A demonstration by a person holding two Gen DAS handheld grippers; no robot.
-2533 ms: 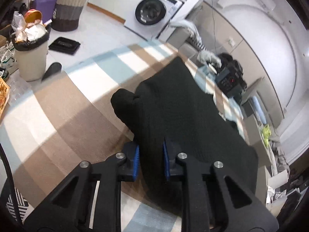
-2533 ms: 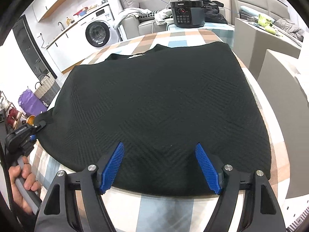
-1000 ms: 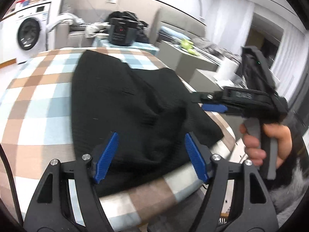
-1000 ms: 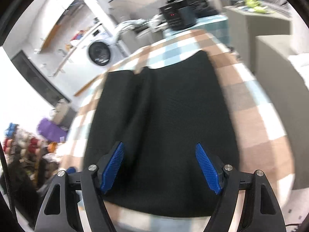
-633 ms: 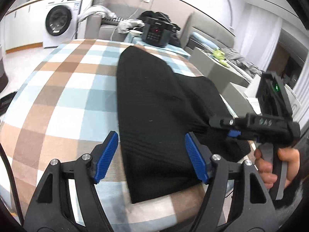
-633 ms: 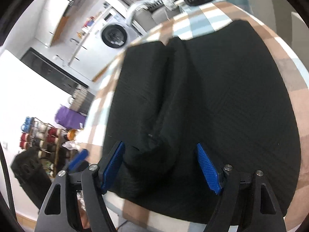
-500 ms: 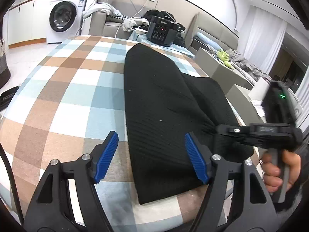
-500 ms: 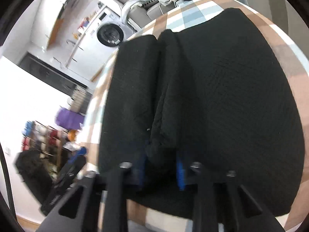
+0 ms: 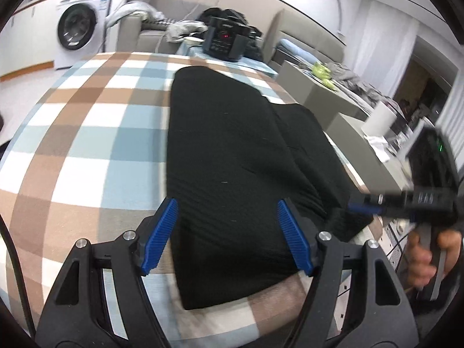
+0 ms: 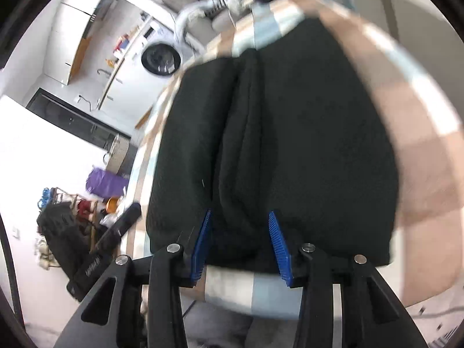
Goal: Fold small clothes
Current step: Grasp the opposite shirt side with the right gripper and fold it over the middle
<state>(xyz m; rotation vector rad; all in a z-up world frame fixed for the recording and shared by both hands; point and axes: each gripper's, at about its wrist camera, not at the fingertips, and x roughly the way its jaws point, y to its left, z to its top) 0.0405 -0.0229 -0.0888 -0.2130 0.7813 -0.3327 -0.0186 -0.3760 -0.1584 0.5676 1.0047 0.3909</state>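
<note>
A black knit garment (image 9: pixel 232 150) lies lengthwise on the checked tablecloth (image 9: pixel 87 145), its left side folded over the middle. My left gripper (image 9: pixel 227 235) hovers open over the garment's near end, and its pads touch nothing. At the right a hand (image 9: pixel 420 261) holds my right gripper (image 9: pixel 359 207) at the garment's near right corner. In the right wrist view the right gripper (image 10: pixel 239 243) straddles a raised fold at the garment's (image 10: pixel 290 130) near hem. Its jaws are opening and the pads stand clear of the cloth. The left gripper (image 10: pixel 127 217) shows at the lower left.
The table's near edge (image 9: pixel 261 313) curves just beyond the garment's hem. A black cooker (image 9: pixel 224 39) stands past the far end, a washing machine (image 9: pixel 76 32) at the back left, grey cabinets (image 9: pixel 319 87) to the right. A cluttered rack (image 10: pixel 72 211) stands on the floor.
The left gripper folded the garment's side over the middle, let go and swung round to the near end. The right gripper pinched the near fold and has now parted its jaws.
</note>
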